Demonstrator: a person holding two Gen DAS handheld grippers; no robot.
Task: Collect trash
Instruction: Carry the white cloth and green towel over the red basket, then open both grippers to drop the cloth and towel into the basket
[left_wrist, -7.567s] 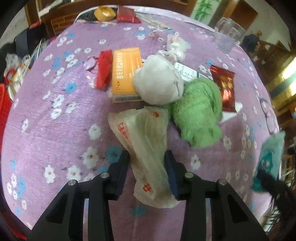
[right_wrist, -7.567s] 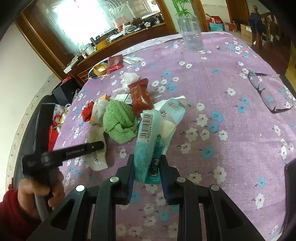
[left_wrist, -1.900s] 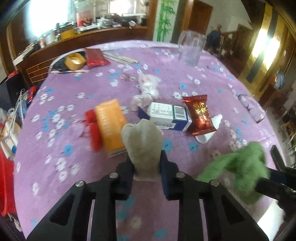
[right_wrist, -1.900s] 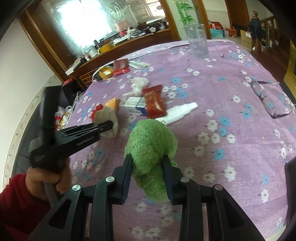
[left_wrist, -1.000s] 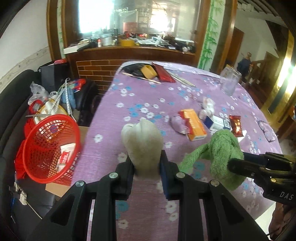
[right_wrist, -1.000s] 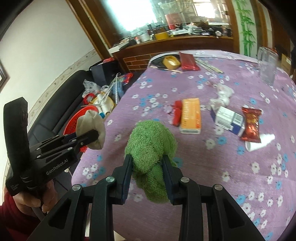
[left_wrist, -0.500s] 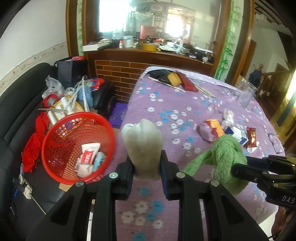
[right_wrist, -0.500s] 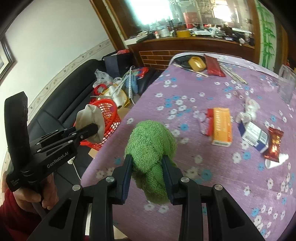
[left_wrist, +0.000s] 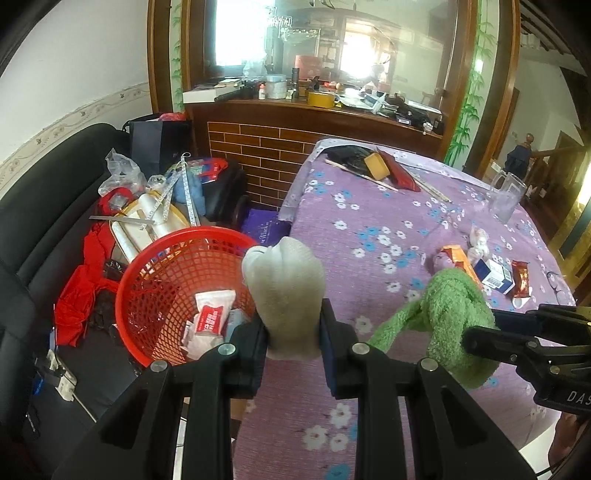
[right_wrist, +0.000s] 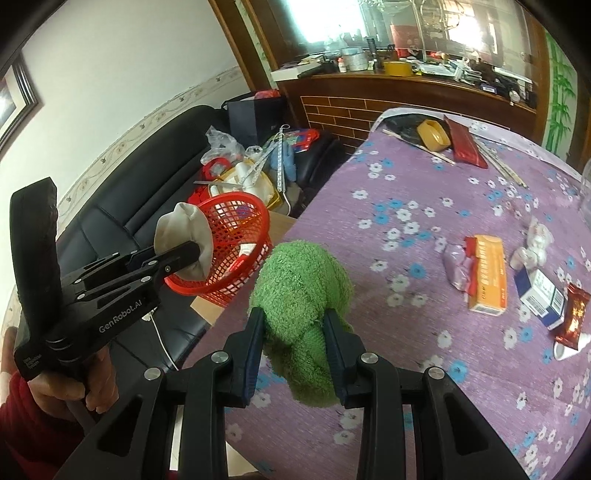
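L tool (left_wrist: 291, 328) clamped on a whitish wad (left_wrist: 284, 273), held just above the near rim of the red basket (left_wrist: 147, 273) beside the counter (left_wrist: 369, 229). R tool (right_wrist: 293, 350) clamped on a green cloth (right_wrist: 301, 284), over the counter edge, near the basket but not over it. Basket already has a few wrappers (left_wrist: 210, 317) in it, so partly done. Left on counter: orange box (right_wrist: 489, 278), blue/white box (right_wrist: 541, 295), red snack pack (right_wrist: 572, 314), pale crumpled bits (right_wrist: 533, 243). Neither held item dropped yet; looks like wad goes in first.
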